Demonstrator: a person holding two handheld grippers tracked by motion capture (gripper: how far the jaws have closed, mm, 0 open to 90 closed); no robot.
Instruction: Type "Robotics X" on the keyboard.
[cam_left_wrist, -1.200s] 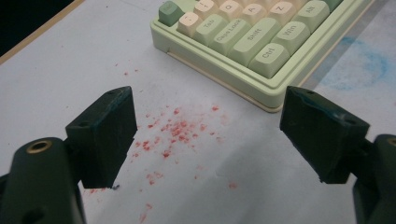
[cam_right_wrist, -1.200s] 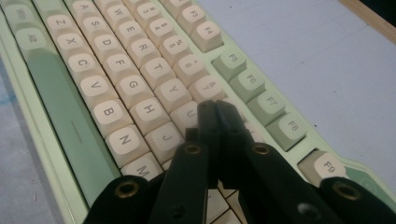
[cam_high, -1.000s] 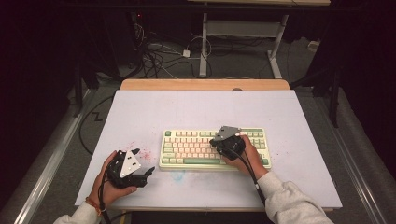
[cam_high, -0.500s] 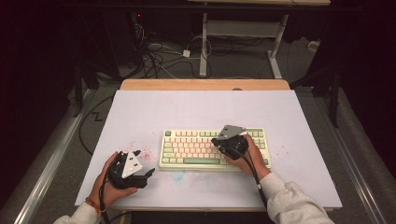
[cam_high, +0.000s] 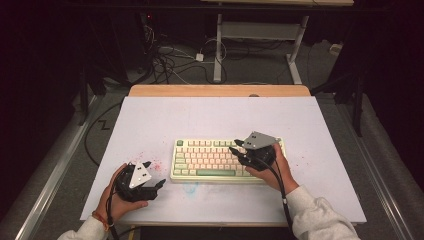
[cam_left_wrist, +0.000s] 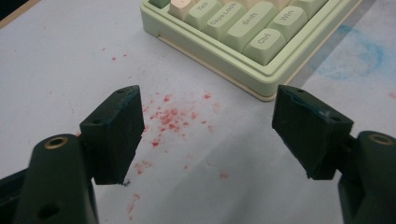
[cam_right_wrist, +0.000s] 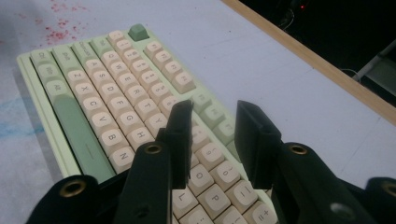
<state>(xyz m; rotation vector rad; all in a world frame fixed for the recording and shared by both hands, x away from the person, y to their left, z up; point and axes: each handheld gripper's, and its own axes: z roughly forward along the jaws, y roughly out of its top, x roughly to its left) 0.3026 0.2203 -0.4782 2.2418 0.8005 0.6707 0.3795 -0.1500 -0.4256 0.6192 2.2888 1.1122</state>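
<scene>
A pale green keyboard (cam_high: 210, 161) with cream keys lies on the white table cover, near the front edge. My right gripper (cam_high: 234, 151) hovers over the keyboard's right half and points left. In the right gripper view its jaws (cam_right_wrist: 214, 116) stand a narrow gap apart just above the keys (cam_right_wrist: 140, 84), with nothing between them. My left gripper (cam_high: 159, 184) rests on the cover just off the keyboard's front left corner. Its jaws stand wide open (cam_left_wrist: 210, 126) and empty, facing that keyboard corner (cam_left_wrist: 252, 51).
Red specks (cam_left_wrist: 168, 116) and a blue smudge (cam_left_wrist: 359, 56) mark the white cover (cam_high: 210, 117). A wooden table edge (cam_high: 220, 90) runs along the back. Cables (cam_high: 170, 60) and desk legs (cam_high: 218, 45) stand on the floor beyond.
My right gripper has drifted slightly to the right over the keyboard. The left gripper has stayed about where it was.
</scene>
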